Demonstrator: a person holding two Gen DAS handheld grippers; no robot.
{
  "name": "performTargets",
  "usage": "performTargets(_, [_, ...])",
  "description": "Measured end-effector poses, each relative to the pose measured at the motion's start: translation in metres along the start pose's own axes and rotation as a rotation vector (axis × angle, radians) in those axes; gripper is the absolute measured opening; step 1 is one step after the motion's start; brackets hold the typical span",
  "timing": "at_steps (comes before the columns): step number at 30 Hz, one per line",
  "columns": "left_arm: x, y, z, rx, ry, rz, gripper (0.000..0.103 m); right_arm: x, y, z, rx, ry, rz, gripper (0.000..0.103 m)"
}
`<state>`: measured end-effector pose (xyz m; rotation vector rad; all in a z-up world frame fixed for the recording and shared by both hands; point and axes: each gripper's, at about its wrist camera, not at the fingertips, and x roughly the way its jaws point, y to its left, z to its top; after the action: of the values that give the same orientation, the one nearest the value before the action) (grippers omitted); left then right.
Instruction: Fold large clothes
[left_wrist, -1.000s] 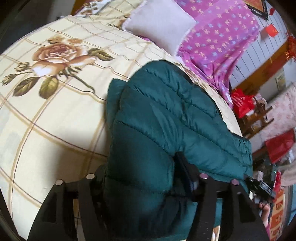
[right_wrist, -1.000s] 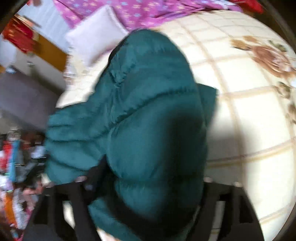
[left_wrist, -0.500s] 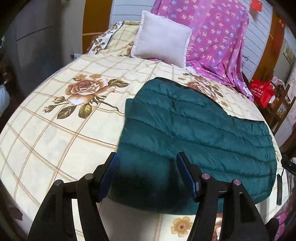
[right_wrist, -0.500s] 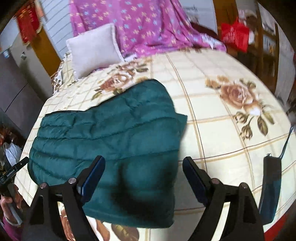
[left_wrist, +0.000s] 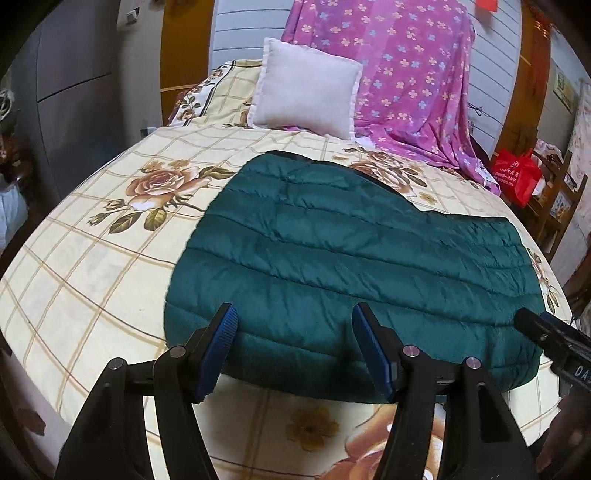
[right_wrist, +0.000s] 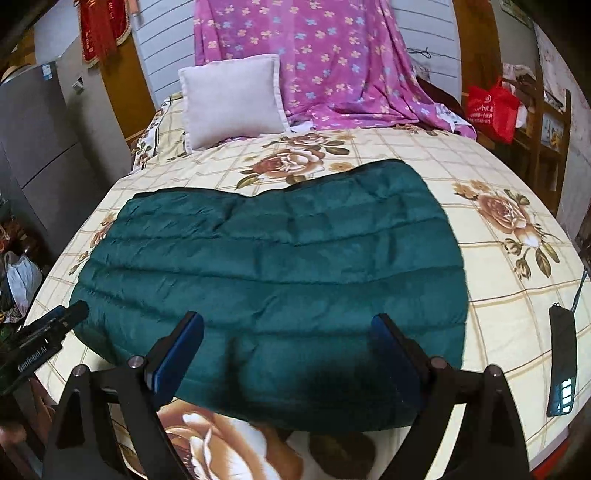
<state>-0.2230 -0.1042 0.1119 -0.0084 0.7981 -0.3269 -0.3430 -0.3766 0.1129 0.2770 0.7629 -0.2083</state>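
A dark green quilted down jacket (left_wrist: 332, 258) lies folded flat across the cream rose-patterned bed sheet (left_wrist: 92, 258). It also shows in the right wrist view (right_wrist: 280, 266). My left gripper (left_wrist: 293, 314) is open and empty, held above the jacket's near edge toward its left end. My right gripper (right_wrist: 288, 321) is open and empty, held above the jacket's near edge toward its right end. The right gripper's tip (left_wrist: 546, 332) shows at the right of the left wrist view, and the left gripper's tip (right_wrist: 55, 325) at the left of the right wrist view.
A white pillow (left_wrist: 306, 92) and a purple flowered blanket (left_wrist: 406, 74) lie at the bed's head. A dark phone (right_wrist: 561, 362) lies on the sheet near the bed's right edge. A red bag (right_wrist: 491, 107) and wooden shelves stand to the right, grey cabinets to the left.
Both grippers let go of the jacket and opened. They pulled back and up from it. The jacket now lies flat on the bed.
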Motion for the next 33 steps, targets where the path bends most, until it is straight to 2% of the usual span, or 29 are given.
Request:
performTargets(4, [-0.002,-0.010,-0.006,0.017,-0.013,0.009,0.046,0.002,0.006,-0.004,-0.003,0.003,-0.003,0.094])
performTargets(9, [-0.006,-0.027,-0.012,0.083,-0.032,0.075,0.046,0.001,0.010,-0.007,0.016,-0.013,-0.006,0.094])
performTargets(21, [-0.020,-0.032,-0.013,0.083,-0.091,0.076,0.046,-0.001,0.015,-0.011,-0.002,-0.034,-0.028,0.098])
performTargets(33, [-0.026,-0.029,-0.014,0.047,-0.104,0.065,0.046,-0.003,0.022,-0.013,-0.030,-0.041,-0.050,0.098])
